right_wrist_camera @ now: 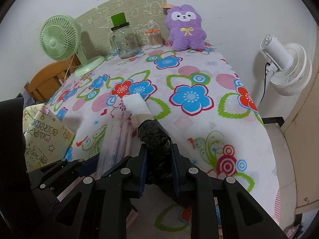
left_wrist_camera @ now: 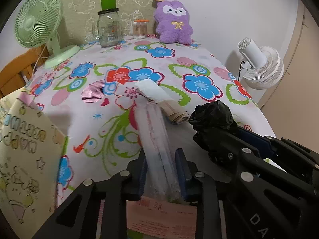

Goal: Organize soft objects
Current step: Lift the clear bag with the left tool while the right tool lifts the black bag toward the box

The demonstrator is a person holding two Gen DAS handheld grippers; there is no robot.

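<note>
My left gripper (left_wrist_camera: 161, 169) is shut on a clear plastic pack (left_wrist_camera: 157, 145) with pale striped contents; the pack sticks out forward over the flowered tablecloth (left_wrist_camera: 95, 103). My right gripper (right_wrist_camera: 158, 159) is shut on a crumpled black plastic bag (right_wrist_camera: 156, 139), which the left wrist view shows as a black bundle (left_wrist_camera: 213, 119) at the right. A rolled white and beige cloth (left_wrist_camera: 159, 97) lies on the table just ahead of both; it is the white roll (right_wrist_camera: 137, 103) in the right wrist view. A purple plush toy (left_wrist_camera: 173, 22) sits upright at the table's far edge.
A green desk fan (left_wrist_camera: 37, 23), a glass jar with a green cap (left_wrist_camera: 108, 27) and a tub of cotton swabs (left_wrist_camera: 140, 28) stand along the back. A white fan (left_wrist_camera: 261, 67) stands off the table's right side. A yellow gift bag (left_wrist_camera: 22, 149) sits at the near left.
</note>
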